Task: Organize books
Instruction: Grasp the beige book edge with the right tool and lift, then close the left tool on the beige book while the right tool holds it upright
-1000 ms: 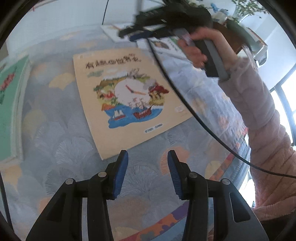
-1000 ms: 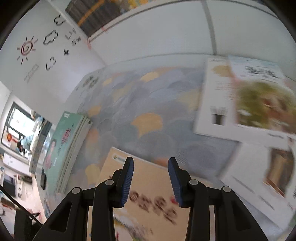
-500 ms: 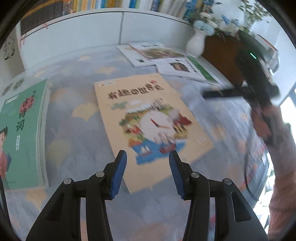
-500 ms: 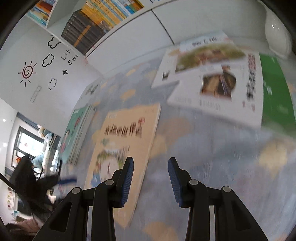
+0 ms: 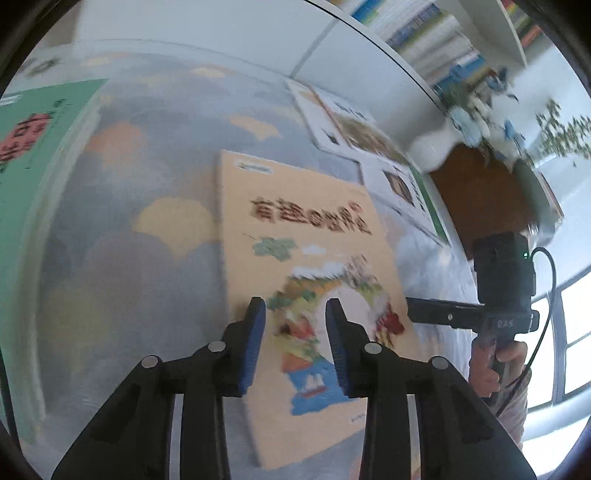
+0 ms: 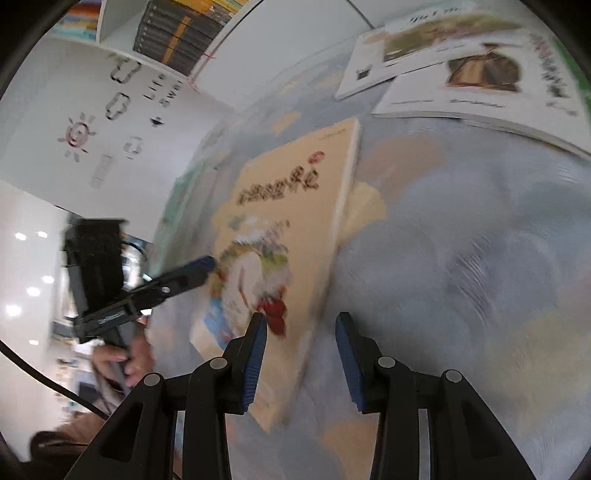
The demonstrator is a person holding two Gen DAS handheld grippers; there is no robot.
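A tan picture book (image 5: 310,258) lies flat on the patterned blue carpet (image 5: 147,236); it also shows in the right wrist view (image 6: 280,236). My left gripper (image 5: 295,314) is open and empty, its fingers over the book's lower half. My right gripper (image 6: 300,325) is open and empty over the book's right edge; it shows at the book's right side in the left wrist view (image 5: 436,314). A green book stack (image 5: 33,177) lies at the left. Several white-covered books (image 6: 461,70) lie at the far right by the wall.
A white cabinet wall (image 5: 229,33) with bookshelves above runs along the back. A white vase (image 5: 439,144) and a brown wooden cabinet (image 5: 487,199) stand at the right. The other gripper's cable (image 5: 546,280) hangs near the window.
Both grippers have come down and closer to the tan book, one on each side. The right gripper swung from the far white books back to the book's right edge.
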